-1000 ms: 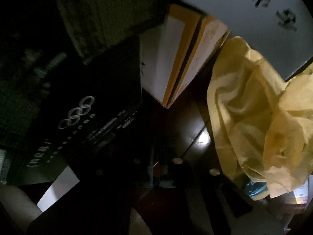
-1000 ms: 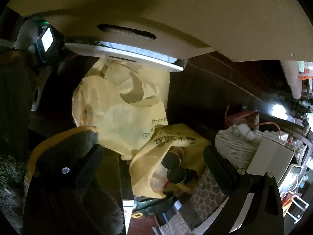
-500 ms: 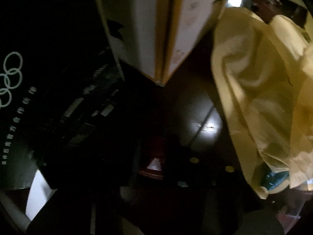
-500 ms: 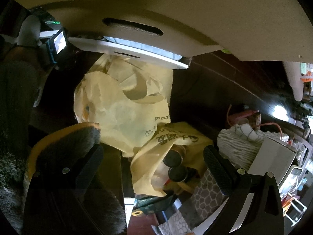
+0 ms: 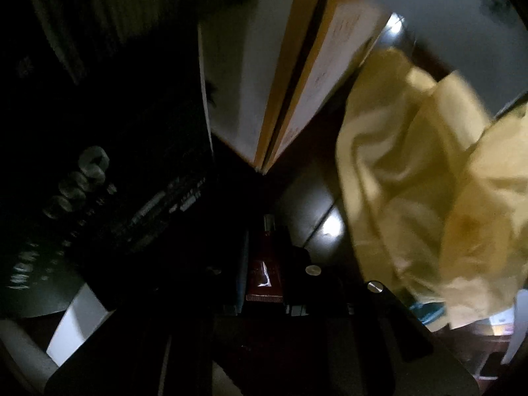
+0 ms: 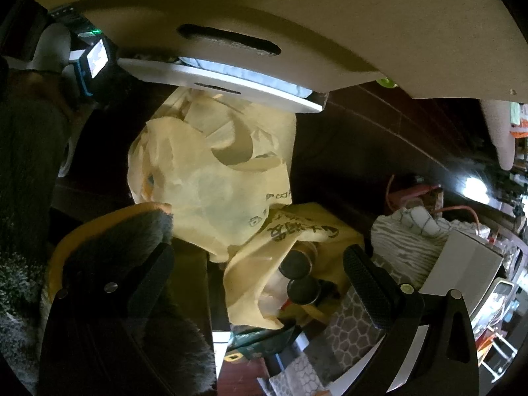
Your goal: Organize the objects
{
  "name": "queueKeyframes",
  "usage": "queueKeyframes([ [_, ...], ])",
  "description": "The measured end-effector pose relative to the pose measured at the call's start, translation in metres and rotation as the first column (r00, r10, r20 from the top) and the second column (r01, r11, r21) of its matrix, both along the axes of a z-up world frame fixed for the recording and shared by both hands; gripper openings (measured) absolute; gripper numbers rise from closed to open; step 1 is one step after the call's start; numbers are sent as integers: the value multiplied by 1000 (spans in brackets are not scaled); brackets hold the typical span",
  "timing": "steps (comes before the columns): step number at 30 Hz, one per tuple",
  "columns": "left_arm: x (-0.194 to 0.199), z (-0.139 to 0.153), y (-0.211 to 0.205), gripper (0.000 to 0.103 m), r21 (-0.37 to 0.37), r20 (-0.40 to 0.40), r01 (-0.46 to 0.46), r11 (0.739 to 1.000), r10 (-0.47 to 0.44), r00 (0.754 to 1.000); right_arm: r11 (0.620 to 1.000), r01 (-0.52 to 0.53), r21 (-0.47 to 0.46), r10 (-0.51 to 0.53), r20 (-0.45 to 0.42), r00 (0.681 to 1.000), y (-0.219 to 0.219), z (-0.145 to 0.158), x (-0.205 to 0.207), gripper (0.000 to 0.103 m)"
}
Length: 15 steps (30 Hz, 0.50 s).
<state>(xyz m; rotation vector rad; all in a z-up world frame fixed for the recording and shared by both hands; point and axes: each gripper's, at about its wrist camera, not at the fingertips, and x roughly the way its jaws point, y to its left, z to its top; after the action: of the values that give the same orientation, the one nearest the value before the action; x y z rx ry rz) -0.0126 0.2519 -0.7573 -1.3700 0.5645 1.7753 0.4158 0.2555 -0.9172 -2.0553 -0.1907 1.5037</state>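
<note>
Two box (image 5: 264,76) edges crowd the left claw (image 5: 264,264).

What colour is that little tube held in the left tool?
Dark red tube, with a pale cap; the left wrist view shows it best.

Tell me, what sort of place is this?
Probably a cluttered home floor or storage corner: crumpled yellow plastic bags, stacked boxes and a cardboard carton crowd dark floorboards.

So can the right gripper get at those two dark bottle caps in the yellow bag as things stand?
Probably yes. The right gripper stands open, and the two dark bottle caps poke out of the yellow bag right between its fingers, with nothing over them.
</note>
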Motion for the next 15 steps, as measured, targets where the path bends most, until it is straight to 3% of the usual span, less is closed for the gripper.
queueKeyframes([
  [6, 10, 6, 0, 15, -22, 7, 35, 999, -35, 999, 1000, 7, -5, -7, 8, 1000, 0, 1, 0, 103],
  [13, 25, 14, 0, 15, 39, -13, 32, 999, -32, 999, 1000, 20, -23, -20, 17, 1000, -1, 1, 2, 103],
  [15, 12, 35, -4, 15, 60, -50, 65, 996, -62, 997, 1000, 20, -23, -19, 22, 1000, -1, 1, 2, 103],
])
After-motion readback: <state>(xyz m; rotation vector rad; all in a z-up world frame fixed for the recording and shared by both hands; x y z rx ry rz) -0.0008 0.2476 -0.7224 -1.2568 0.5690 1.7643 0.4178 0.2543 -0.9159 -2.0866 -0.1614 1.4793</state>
